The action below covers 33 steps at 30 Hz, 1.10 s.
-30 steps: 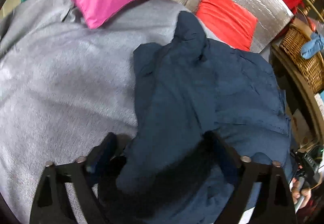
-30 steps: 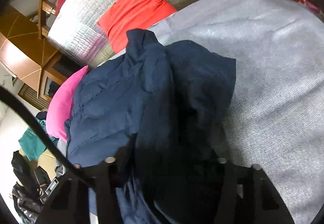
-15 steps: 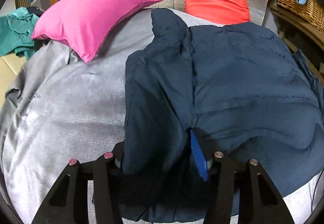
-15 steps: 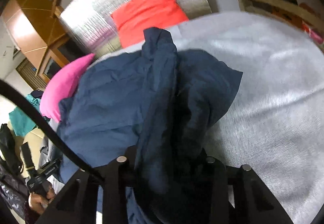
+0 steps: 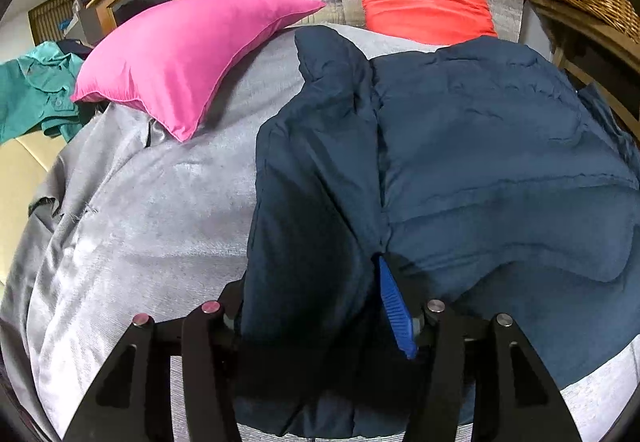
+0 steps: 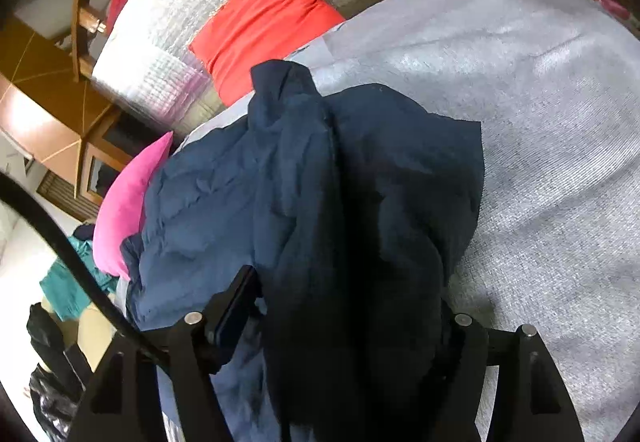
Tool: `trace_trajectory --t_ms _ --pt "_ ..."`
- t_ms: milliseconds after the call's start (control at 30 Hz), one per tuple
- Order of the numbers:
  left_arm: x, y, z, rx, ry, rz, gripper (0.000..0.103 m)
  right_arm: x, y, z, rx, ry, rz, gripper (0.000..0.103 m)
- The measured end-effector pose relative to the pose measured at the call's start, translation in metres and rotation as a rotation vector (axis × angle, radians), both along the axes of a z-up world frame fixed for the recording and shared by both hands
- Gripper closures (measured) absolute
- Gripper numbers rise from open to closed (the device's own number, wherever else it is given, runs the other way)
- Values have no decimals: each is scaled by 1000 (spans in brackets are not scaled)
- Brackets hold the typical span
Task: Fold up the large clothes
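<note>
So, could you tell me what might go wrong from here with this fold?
1. The right tongs are opening with a thick bunch of the navy jacket between them; the folded-over panel could slump back open.
2. The left tongs straddle a bulky fold, so pulling might drag the whole jacket across the grey bedcover instead of creasing it.
3. The pink pillow lies close beside the jacket and could snag a sleeve.
</note>
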<state>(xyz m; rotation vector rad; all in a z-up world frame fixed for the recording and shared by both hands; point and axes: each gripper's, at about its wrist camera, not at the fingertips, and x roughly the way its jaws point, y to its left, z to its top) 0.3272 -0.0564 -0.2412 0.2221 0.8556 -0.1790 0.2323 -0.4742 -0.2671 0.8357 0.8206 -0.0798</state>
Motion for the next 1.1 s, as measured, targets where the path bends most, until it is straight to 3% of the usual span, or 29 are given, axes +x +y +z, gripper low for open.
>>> trace_trajectory --t_ms 233,467,567,633,700,800,867,900,967,1067,1100 --pt "1 -2 2 16 -6 2 45 8 1 -1 -1 -12 -10 28" --pt "-2 -6 5 31 -13 5 45 21 4 2 -62 -44 15 31" --pt "3 -3 13 22 14 10 40 31 2 -1 -75 -59 24 33" --pt "9 9 25 -45 19 18 23 33 -3 -8 -47 -49 9 33" --pt "16 24 34 -120 23 30 14 29 -8 -10 1 -46 6 31" --pt "33 48 31 -291 91 58 13 23 -12 -1 5 -25 30 30" --pt "48 58 11 -436 235 48 13 15 -16 2 19 -25 43 23" --pt "50 59 -1 -469 292 64 13 11 -18 2 34 -24 47 19" --pt "51 54 -17 -500 342 64 13 8 -19 0 69 -29 62 17" --pt "42 41 -12 -462 291 1 13 14 -11 -8 65 -15 92 17" --pt "39 39 -10 -474 281 -13 22 15 -6 -10 42 -13 99 23"
